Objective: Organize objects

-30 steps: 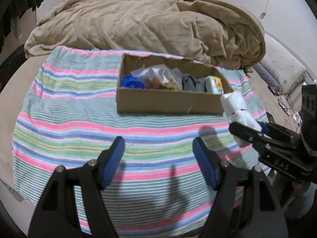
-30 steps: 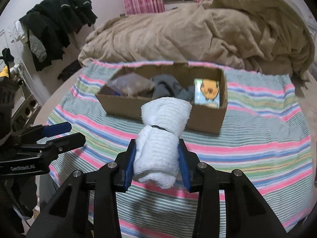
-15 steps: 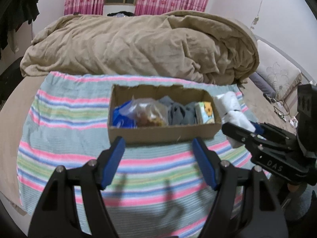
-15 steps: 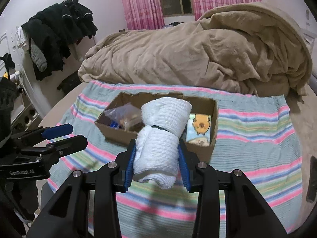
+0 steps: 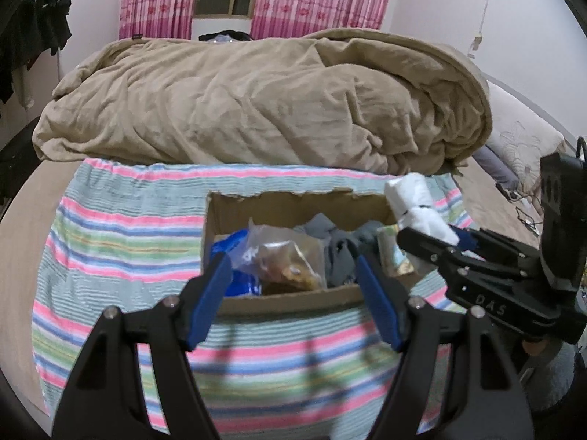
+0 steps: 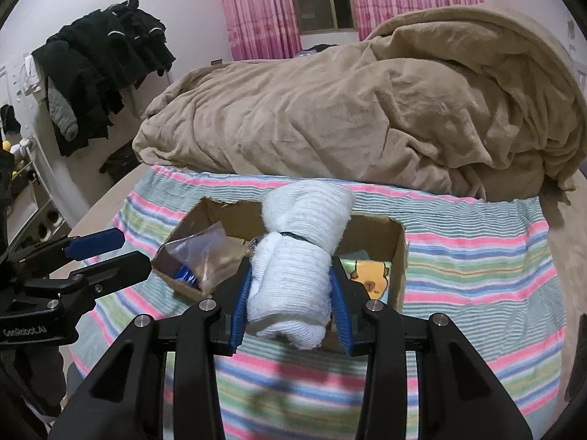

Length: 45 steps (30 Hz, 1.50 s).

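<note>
Right gripper [image 6: 290, 295] clamped on rolled white towel [image 6: 299, 256], blue pads pressing both sides of the roll. Towel held above the near wall of the cardboard box [image 6: 398, 256], over its right half; far end of the roll sticks out past the fingertips. Left gripper [image 5: 293, 293] jaws wide apart, nothing between them, hovering near the box's near wall [image 5: 293, 299]. Box sits on striped blanket [image 5: 121, 227] on the bed. Inside the box: blue item [image 5: 223, 247] at left, clear plastic bag [image 5: 284, 256] with brown contents, grey cloth [image 5: 337, 253] in the middle, yellow cartoon packet [image 6: 368, 275] at right. Tan duvet [image 5: 256, 102] piled on the far side of the bed.
</note>
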Each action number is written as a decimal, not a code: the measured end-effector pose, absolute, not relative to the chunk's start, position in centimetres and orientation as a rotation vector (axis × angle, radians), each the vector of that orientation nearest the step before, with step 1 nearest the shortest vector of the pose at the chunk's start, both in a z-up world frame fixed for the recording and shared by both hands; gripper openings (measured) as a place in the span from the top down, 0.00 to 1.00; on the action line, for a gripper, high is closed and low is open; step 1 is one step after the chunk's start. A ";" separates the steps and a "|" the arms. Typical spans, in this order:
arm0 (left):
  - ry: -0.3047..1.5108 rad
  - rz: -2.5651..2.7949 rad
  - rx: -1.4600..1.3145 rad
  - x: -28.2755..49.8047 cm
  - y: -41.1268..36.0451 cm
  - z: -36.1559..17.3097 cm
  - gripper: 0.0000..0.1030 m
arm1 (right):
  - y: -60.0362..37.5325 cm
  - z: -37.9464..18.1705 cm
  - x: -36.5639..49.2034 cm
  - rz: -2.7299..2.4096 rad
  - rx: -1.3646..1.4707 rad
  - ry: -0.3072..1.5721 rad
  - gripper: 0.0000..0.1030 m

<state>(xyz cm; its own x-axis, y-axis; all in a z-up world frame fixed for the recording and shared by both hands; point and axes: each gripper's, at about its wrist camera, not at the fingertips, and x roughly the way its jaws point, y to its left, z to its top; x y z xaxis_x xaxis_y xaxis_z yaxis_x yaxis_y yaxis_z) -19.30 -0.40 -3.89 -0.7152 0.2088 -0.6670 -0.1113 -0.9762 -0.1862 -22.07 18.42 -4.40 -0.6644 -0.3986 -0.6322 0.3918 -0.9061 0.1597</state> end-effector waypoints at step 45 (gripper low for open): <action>-0.210 2.811 -1.163 -13.7 -1.7 -3.7 0.14 | 18.2 -3.4 -18.0 -2.578 0.990 -0.023 0.30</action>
<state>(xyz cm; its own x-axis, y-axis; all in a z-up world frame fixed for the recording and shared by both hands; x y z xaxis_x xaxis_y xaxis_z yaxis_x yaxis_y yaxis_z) -13.72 -1.75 -3.70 -0.7054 0.1377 -0.6953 -0.0329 -0.9863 -0.1619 -17.95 18.19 -3.40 -0.6809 -0.3517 -0.6424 0.3402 -0.9286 0.1479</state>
